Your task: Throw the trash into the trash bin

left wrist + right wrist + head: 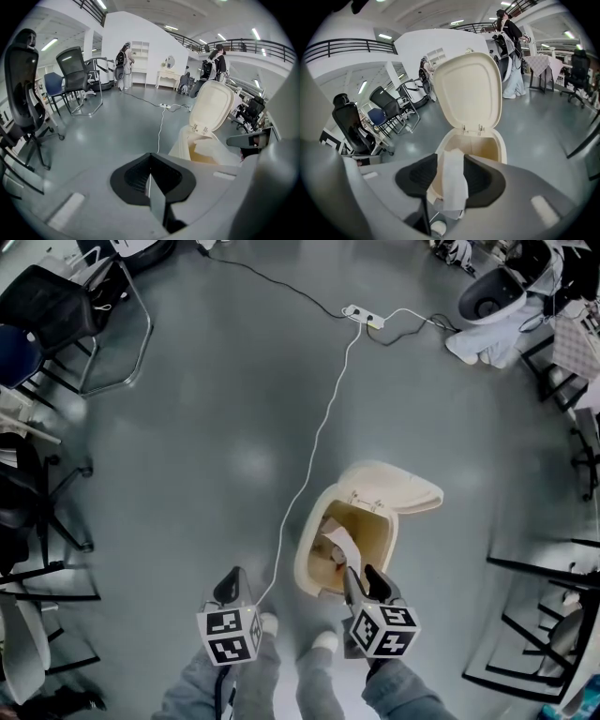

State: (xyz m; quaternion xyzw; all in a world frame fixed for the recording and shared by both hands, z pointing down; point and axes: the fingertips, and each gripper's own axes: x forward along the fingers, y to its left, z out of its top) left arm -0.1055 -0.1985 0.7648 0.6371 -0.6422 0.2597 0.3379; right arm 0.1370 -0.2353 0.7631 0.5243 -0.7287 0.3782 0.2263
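Note:
The cream trash bin stands on the grey floor with its lid swung up and back. My right gripper hovers at the bin's near rim, open. A white sheet of paper hangs loosely between its spread jaws, over the bin's mouth. In the head view the paper droops into the bin, where other crumpled trash lies. My left gripper is shut and empty, to the left of the bin and apart from it.
A white cable runs from a power strip past the bin's left side. Office chairs stand along the left, black table frames at the right. My shoes are just in front of the bin. People stand far off.

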